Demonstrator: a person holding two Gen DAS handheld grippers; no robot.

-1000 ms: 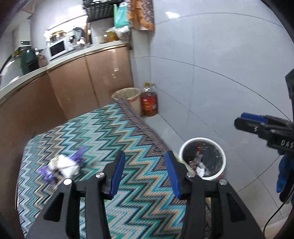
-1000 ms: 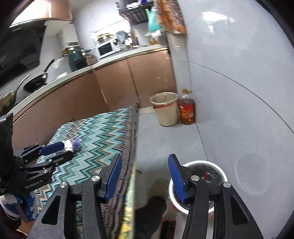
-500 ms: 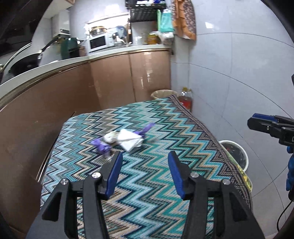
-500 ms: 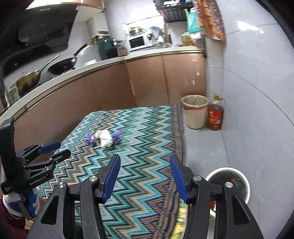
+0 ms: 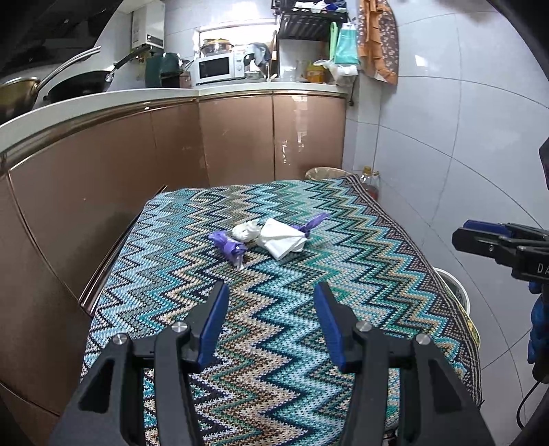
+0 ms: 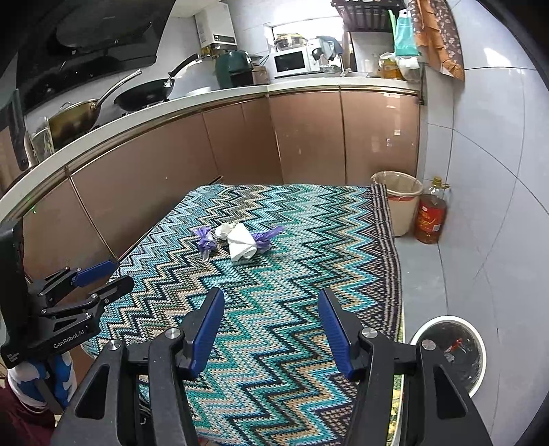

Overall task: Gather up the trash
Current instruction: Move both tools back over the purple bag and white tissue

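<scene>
We see both views evenly lit, bright overall, no motion blur. Brightest spot sits far ahead of the grippers, at the window [image 5: 236, 29] behind the microwave [image 6: 291, 61], slightly blown out. Glare patches on the wall tiles [image 5: 446, 103] to the right, w/ soft reflections on the cabinet doors [image 6: 308, 137]. Shadows soft, faint. Strong fisheye bend: counter edge [image 5: 85, 113] curves, corners go black. Close gripper parts at bottom stay sharp enough; far shelf detail is a bit soft.
</scene>
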